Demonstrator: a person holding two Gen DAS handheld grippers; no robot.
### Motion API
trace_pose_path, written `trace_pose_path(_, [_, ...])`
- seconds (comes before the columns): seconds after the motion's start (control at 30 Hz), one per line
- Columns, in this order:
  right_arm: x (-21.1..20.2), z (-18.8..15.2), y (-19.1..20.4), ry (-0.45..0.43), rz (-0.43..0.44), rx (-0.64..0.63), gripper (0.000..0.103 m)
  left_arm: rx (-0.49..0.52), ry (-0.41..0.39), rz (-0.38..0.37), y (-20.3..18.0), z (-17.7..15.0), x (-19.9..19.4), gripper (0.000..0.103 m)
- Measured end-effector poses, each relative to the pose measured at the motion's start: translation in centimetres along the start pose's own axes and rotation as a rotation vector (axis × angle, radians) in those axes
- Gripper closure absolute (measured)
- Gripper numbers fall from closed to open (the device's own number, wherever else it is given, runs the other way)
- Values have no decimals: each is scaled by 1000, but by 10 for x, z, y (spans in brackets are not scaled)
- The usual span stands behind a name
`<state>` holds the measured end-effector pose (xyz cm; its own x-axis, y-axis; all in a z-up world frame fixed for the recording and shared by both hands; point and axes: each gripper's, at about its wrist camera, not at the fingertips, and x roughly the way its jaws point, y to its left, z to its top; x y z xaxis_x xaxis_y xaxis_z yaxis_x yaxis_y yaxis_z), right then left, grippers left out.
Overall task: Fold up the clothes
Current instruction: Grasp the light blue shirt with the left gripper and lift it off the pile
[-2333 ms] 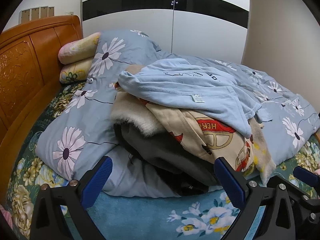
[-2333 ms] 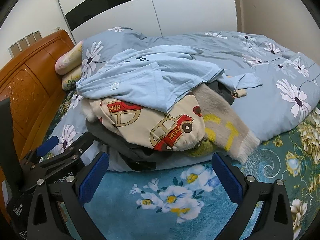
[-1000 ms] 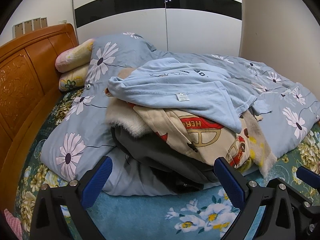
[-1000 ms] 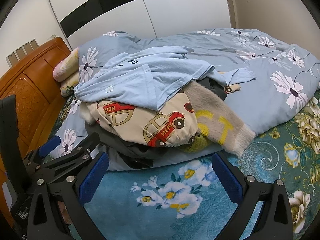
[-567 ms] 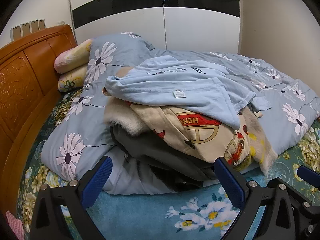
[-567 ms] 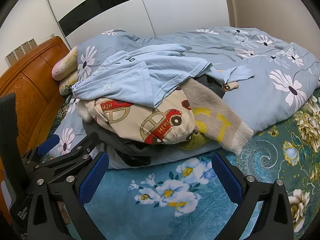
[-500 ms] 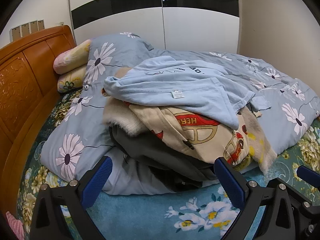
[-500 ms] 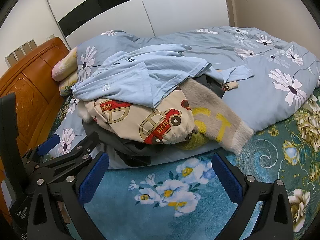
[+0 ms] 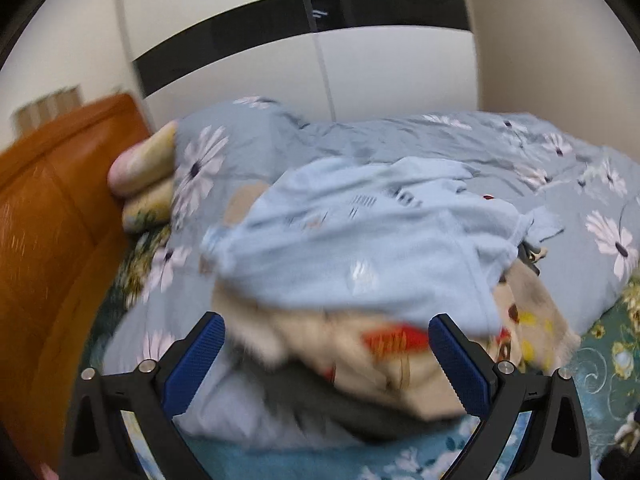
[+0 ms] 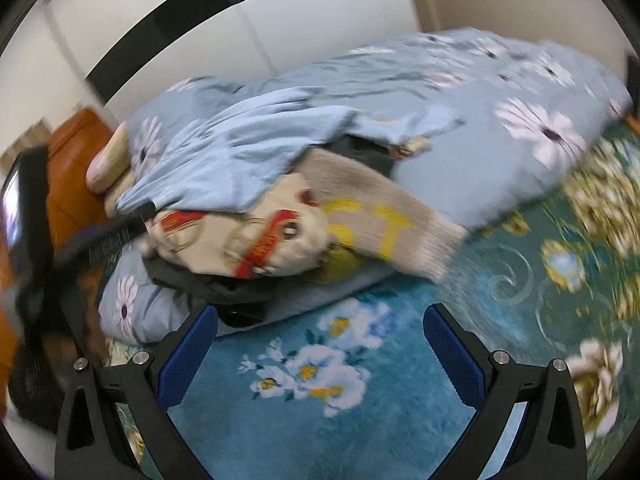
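Floral duvet (image 9: 460, 148), pillows (image 9: 138, 168), wooden headboard (image 9: 48, 208), wardrobe (image 9: 360, 60).

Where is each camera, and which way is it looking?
Left wrist: sits on the left tool, facing the light blue shirt atop the clothes pile; only its two open blue fingers show.
Right wrist: sits on the right tool, facing the bedspread before the pile; its open fingers show, plus the blurred left tool.
Both see the shirt and quilt.
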<state>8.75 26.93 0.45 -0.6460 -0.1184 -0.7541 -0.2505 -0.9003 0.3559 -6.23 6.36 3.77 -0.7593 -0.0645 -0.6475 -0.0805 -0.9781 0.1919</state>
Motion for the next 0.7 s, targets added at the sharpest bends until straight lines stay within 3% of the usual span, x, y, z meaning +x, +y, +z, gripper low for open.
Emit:
trace_pose_path(0.1, [-13,-6,-26,-22,-25,82,0,14,21,-62,-21,22,12,0])
trace_pose_path(0.2, [-22,-10,-45,-33,-27,150,0,17,100,-137,-56,18,29,0])
trace_pose_path(0.27, [-29,-13,-55,-40,-32,176,0,51,126,-113,-78,9,37,0])
trace_pose_path(0.33, [-35,-15,-60,-44,-43,179,0,103,128,-63,-96,3,44,8])
trace_pose_path(0.47, [-48,-23,-71,-54,-71,181,0,155,110,68,-105,0,52,60])
trace_pose_path(0.53, [-52,-26,-78,-63,-69,202,0,89,121,11,-88,4,50,73])
trace_pose_path(0.57, [-55,-28,-82,-68,-65,212,0,67,120,-11,-82,7,47,85])
trace_pose_path(0.7, [-61,-33,-87,-72,-42,219,0,56,62,-7,-68,23,23,92])
